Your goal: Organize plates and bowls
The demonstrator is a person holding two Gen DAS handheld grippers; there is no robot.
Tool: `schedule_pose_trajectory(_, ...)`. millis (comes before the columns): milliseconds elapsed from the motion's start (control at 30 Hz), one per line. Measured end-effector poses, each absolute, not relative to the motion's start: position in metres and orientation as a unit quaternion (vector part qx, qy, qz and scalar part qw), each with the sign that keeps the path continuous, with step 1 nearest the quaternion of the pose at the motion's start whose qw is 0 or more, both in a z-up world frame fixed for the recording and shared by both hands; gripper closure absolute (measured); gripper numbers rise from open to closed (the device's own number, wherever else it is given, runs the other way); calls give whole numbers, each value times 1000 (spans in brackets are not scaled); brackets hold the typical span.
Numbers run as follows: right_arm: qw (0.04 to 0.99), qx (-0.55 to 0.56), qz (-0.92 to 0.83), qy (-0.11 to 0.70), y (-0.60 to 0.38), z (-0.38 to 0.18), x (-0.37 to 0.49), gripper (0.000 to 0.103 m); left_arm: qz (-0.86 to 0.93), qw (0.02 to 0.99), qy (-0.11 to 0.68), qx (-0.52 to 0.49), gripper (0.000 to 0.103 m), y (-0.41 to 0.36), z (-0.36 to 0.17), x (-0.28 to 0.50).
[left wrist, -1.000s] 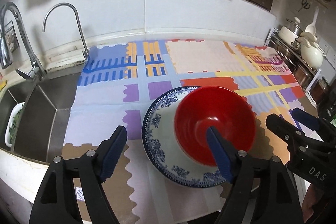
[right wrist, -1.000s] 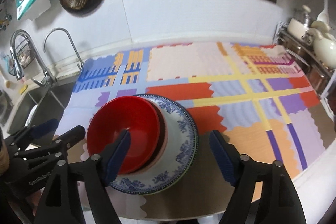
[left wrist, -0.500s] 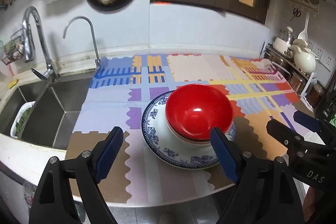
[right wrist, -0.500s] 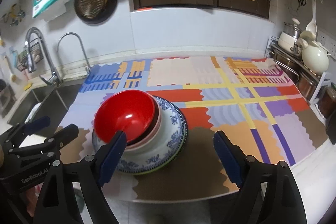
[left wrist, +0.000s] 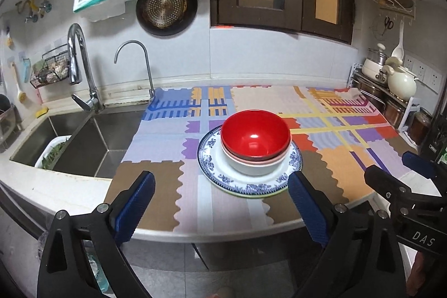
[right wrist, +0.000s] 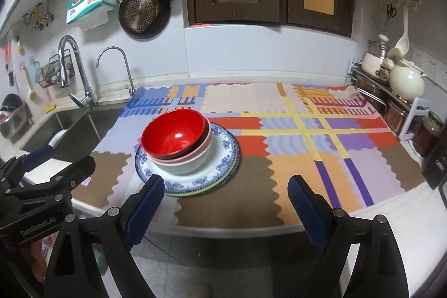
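Observation:
A red bowl [left wrist: 255,134] [right wrist: 174,134] sits nested in a pink-rimmed white bowl [left wrist: 251,165] [right wrist: 190,164]. Both rest on a blue-patterned plate [left wrist: 212,161] [right wrist: 223,150], which lies on a green-edged plate beneath it. The stack stands on the colourful mat near the counter's front. My left gripper [left wrist: 220,200] hangs in front of the counter edge, short of the stack, its jaws opening with nothing between them. My right gripper [right wrist: 225,203] is also drawn back past the edge, to the right of the stack, its jaws opening and empty.
The patterned mat [left wrist: 335,130] covers the counter. A steel sink [left wrist: 83,141] with two taps lies to the left. Pots and a kettle [right wrist: 405,80] crowd a rack at the right. Pans hang on the wall [left wrist: 164,4]. Dark cabinets are above.
Both grippers have pulled back from the stack, away from the counter and slightly up, and their jaws have spread wider. The red bowl and plates stay where they were left.

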State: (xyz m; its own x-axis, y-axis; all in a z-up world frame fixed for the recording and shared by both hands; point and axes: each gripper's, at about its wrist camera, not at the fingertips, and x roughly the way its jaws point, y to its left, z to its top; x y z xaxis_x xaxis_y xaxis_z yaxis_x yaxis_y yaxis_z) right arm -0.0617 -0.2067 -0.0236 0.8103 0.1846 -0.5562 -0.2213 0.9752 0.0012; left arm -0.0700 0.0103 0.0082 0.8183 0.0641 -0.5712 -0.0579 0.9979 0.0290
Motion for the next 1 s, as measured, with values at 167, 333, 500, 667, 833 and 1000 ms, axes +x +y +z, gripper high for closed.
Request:
schedule_pose_trajectory(167, 956, -30, 104, 274, -216, -20, -91, 12, 31, 959, 282, 12, 3, 3, 14, -98)
schedule_pose_trajectory(333, 958, -29, 105, 264, -224, -16, -116, 12, 33, 963, 266, 21, 0, -3, 20, -120)
schedule_pose_trajectory(500, 960, -25, 108, 258, -229, -13, -132, 12, 33, 966, 257, 21, 0, -7, 26, -137)
schedule_pose_trajectory(667, 962, -24, 110, 250, -235, -11, -146, 12, 32, 967, 253, 21, 0, -12, 29, -150)
schedule_pose_trajectory(833, 963, -21, 110, 247, -239, -9, -155, 12, 31, 968, 249, 19, 0, -15, 31, -158)
schedule_pose_trajectory(1000, 963, -21, 113, 244, -242, -8, -161, 12, 30, 968, 249, 17, 0, -16, 33, -162)
